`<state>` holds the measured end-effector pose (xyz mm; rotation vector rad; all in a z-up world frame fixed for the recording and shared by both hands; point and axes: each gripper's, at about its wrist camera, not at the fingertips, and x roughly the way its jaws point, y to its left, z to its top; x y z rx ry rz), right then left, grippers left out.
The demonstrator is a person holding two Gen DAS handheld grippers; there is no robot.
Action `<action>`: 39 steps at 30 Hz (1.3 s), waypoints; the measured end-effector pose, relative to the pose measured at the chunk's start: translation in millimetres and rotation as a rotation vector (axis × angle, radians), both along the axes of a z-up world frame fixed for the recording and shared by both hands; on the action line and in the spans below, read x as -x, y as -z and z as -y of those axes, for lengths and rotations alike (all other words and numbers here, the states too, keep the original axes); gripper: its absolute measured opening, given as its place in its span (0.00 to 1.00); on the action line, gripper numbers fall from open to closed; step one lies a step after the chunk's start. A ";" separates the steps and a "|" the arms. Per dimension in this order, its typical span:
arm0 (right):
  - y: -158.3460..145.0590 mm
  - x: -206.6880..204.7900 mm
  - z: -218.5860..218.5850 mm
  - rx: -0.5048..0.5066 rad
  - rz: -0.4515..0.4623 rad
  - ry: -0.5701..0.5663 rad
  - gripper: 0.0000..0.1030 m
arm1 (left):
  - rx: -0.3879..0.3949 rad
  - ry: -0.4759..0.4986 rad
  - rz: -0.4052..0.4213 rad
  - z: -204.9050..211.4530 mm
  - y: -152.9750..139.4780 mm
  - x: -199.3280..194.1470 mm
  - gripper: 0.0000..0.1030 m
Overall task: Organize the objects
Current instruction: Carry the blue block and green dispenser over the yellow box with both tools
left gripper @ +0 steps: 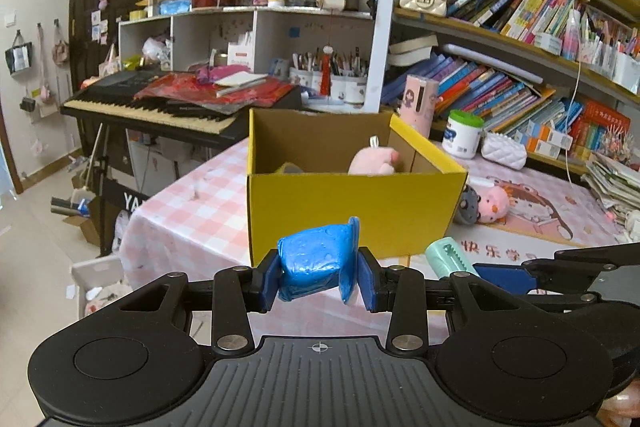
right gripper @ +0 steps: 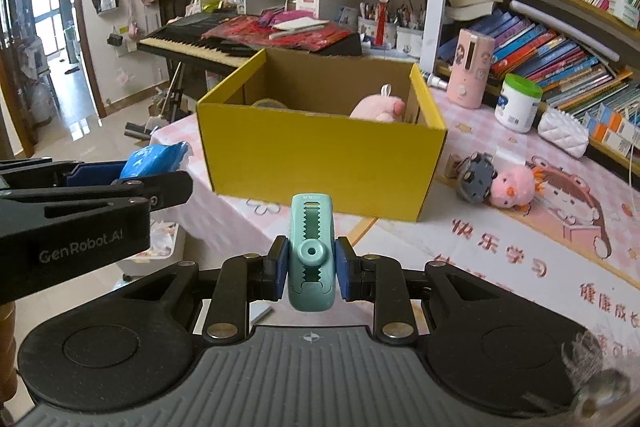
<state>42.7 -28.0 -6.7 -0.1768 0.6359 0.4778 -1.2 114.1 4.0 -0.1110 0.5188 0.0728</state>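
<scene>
My left gripper [left gripper: 319,277] is shut on a blue plastic packet [left gripper: 316,261], held above the table just in front of the yellow cardboard box [left gripper: 352,211]. My right gripper [right gripper: 311,273] is shut on a mint-green toothed clip [right gripper: 312,251], also short of the box [right gripper: 320,167]. Each gripper shows at the other view's edge: the clip [left gripper: 448,257] to the right, the packet [right gripper: 154,155] to the left. Inside the box lie a pink plush [right gripper: 378,109] and a tape roll [right gripper: 269,103].
A grey plush [right gripper: 476,179] and a pink plush [right gripper: 514,189] lie on the printed tablecloth [right gripper: 520,255] right of the box. A white jar [right gripper: 516,103], a pink cylinder [right gripper: 472,69] and a white quilted pouch [right gripper: 562,131] stand by the bookshelves. A keyboard [right gripper: 200,45] stands behind.
</scene>
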 end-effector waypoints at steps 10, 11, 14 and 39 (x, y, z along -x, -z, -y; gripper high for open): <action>-39.2 -57.0 -8.0 -0.058 0.124 0.013 0.22 | -0.058 -0.076 0.090 -9.6 -33.9 -32.1 0.37; -42.2 -64.1 -10.9 -0.061 0.133 0.003 0.22 | -0.064 -0.089 0.096 -10.8 -35.8 -35.0 0.37; -48.0 -84.4 -18.3 -0.060 0.154 -0.035 0.22 | -0.073 -0.128 0.100 -14.7 -38.2 -48.4 0.37; 4.4 -177.6 -18.2 0.003 0.057 -0.224 0.23 | -0.096 -0.257 -0.080 7.8 5.2 -144.8 0.37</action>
